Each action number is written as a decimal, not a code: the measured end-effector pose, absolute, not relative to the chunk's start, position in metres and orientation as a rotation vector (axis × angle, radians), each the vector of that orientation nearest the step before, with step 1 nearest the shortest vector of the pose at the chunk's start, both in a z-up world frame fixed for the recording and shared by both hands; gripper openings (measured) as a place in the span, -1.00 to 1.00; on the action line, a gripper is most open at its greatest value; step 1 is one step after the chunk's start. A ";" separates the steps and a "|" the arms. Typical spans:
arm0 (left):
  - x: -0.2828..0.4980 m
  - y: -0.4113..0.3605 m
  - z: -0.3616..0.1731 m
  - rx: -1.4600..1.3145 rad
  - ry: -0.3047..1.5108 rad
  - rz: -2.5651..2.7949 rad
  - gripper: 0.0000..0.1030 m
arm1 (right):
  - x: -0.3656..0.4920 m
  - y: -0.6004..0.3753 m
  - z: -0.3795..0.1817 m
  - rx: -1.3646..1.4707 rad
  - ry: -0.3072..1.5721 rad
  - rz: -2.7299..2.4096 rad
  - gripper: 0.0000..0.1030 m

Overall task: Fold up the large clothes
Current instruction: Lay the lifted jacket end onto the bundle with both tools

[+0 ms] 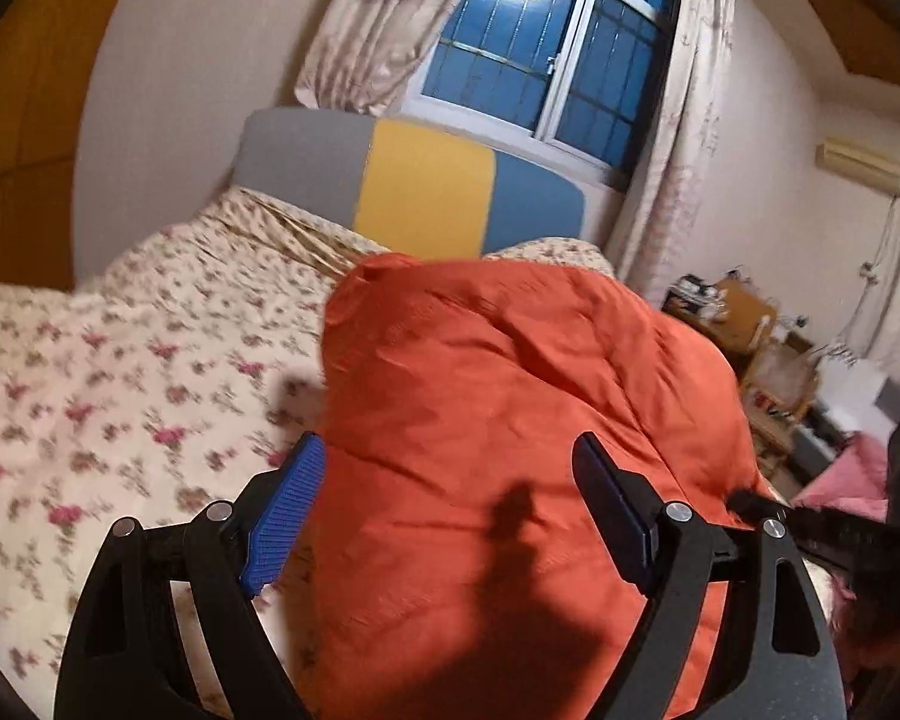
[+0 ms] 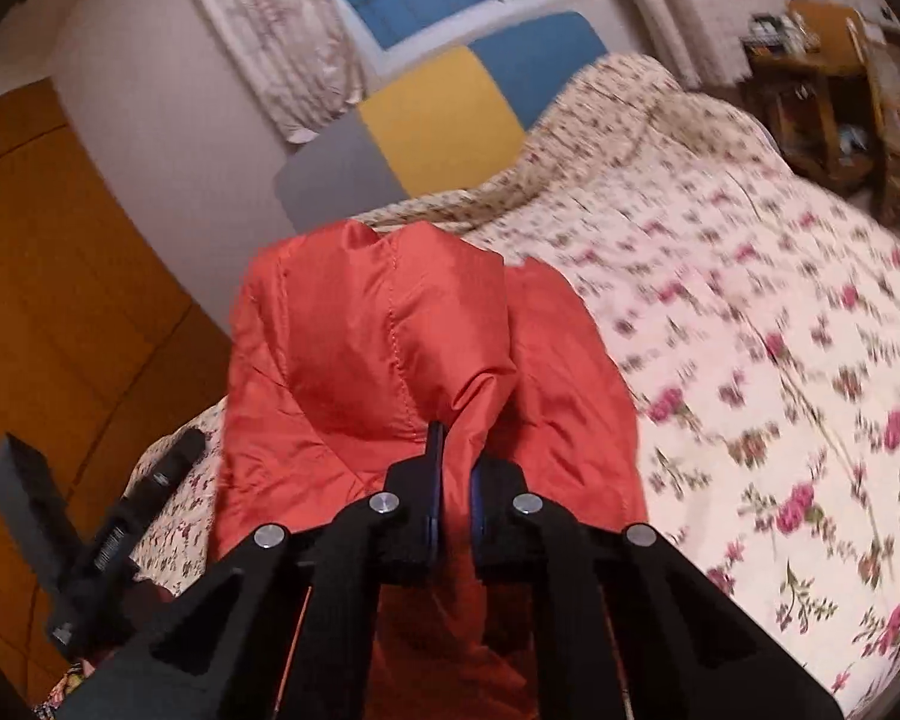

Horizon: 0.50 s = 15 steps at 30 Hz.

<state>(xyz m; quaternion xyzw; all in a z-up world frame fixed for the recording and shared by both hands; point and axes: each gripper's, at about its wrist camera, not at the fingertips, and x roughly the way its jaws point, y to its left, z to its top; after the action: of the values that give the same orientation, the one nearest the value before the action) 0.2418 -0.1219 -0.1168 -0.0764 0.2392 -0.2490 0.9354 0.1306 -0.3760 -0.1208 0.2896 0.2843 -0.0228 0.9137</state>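
An orange padded jacket [image 1: 510, 372] lies bunched on a bed with a floral cover [image 1: 120, 360]. My left gripper [image 1: 450, 450] is open wide. Its blue pads [image 1: 282, 516] stand either side of the jacket's bulk and do not visibly press it. In the right wrist view the jacket [image 2: 378, 330] rises in a gathered fold, and my right gripper [image 2: 456, 450] is shut on a pinch of that fabric. The cloth drapes down on both sides of the fingers. The jacket's lower part is hidden under the gripper frames.
A grey, yellow and blue headboard [image 1: 426, 186] stands under a curtained window [image 1: 540, 60]. Wooden shelves with clutter [image 1: 768, 360] stand right of the bed, a wooden wardrobe [image 2: 60, 300] left. The floral cover [image 2: 750, 300] spreads wide to the right of the jacket.
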 end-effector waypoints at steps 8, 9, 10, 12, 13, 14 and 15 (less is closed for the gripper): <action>0.265 -0.138 -0.124 -0.135 0.565 -0.472 0.62 | 0.131 -0.379 -0.139 0.487 0.608 -0.148 -0.88; 0.267 -0.143 -0.126 -0.122 0.583 -0.482 0.62 | 0.132 -0.379 -0.143 0.475 0.612 -0.166 -0.88; 0.268 -0.152 -0.127 -0.099 0.596 -0.500 0.62 | 0.133 -0.381 -0.148 0.475 0.618 -0.178 -0.88; 0.267 -0.163 -0.131 -0.064 0.620 -0.524 0.63 | 0.136 -0.386 -0.162 0.490 0.635 -0.194 -0.87; 0.267 -0.172 -0.134 -0.038 0.638 -0.538 0.71 | 0.137 -0.390 -0.171 0.501 0.639 -0.200 -0.87; 0.267 -0.180 -0.136 -0.004 0.644 -0.541 0.82 | 0.137 -0.392 -0.178 0.513 0.638 -0.200 -0.88; 0.266 -0.192 -0.140 0.058 0.652 -0.539 0.87 | 0.136 -0.394 -0.187 0.533 0.633 -0.200 -0.88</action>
<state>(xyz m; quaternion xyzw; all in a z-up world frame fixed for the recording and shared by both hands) 0.2660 -0.1916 -0.1402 0.0284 0.3164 -0.2615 0.9114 0.1363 -0.3942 -0.1867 0.2585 0.3072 -0.0969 0.9107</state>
